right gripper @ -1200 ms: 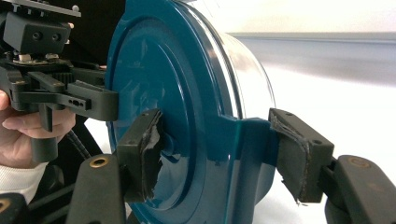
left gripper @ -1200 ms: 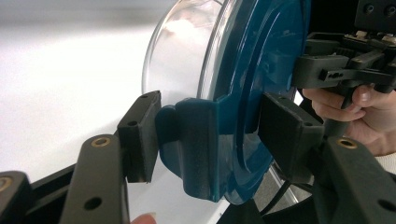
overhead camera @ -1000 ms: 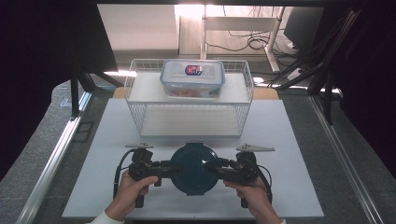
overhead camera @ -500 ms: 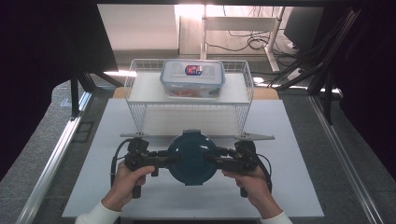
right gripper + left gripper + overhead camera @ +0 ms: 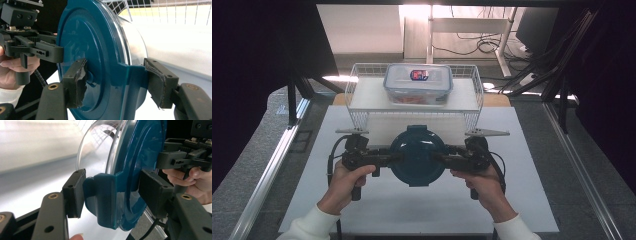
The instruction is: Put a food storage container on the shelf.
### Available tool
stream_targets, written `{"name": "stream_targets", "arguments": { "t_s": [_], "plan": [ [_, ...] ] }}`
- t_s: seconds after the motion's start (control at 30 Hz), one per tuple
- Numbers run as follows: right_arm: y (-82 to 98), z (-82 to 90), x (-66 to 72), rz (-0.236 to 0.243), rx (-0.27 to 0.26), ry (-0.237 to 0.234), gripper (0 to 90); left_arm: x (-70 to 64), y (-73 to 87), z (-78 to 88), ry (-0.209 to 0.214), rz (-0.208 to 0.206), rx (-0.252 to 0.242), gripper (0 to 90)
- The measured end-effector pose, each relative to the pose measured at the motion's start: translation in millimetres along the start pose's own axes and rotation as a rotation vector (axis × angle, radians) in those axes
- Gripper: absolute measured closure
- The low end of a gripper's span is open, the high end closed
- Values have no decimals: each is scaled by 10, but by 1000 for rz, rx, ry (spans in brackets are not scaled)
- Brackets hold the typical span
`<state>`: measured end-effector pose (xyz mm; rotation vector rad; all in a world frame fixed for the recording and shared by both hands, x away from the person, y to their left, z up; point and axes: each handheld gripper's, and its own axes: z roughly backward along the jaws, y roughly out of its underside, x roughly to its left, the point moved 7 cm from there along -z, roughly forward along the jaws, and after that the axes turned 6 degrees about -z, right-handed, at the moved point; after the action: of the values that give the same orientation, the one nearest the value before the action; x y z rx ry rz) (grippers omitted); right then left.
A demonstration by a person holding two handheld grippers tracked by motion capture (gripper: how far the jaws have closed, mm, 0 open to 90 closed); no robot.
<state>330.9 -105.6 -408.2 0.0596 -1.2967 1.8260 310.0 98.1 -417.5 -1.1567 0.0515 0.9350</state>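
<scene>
teal-lidded container point(image 5: 416, 156) clamped between both hand-held grippers.

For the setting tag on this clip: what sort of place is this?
Probably a lab or workshop recording station, not a home kitchen: a white table framed by metal rails, loose cables on the floor behind, and a white wire rack staged with a food box.
</scene>
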Motion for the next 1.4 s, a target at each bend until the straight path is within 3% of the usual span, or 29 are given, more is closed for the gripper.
{"name": "stream_targets", "arguments": {
  "t_s": [0.13, 0.3, 0.7, 1.07, 1.4],
  "plan": [
    [-131, 27, 35, 17, -11, 3, 371, -2, -122, 36, 10, 0, -8, 400],
    [-269, 40, 57, 20, -15, -5, 372, -21, -269, 82, -6, -24, -15, 401],
    [-485, 47, 143, 33, -20, -13, 372, -32, -474, 202, -14, -41, -39, 404],
    [-649, -5, 213, 40, -17, -18, 372, 6, -609, 303, -18, -32, -46, 403],
    [-953, 38, 231, 44, -33, -20, 373, 0, -954, 340, -19, -44, -44, 403]
  ]
}}
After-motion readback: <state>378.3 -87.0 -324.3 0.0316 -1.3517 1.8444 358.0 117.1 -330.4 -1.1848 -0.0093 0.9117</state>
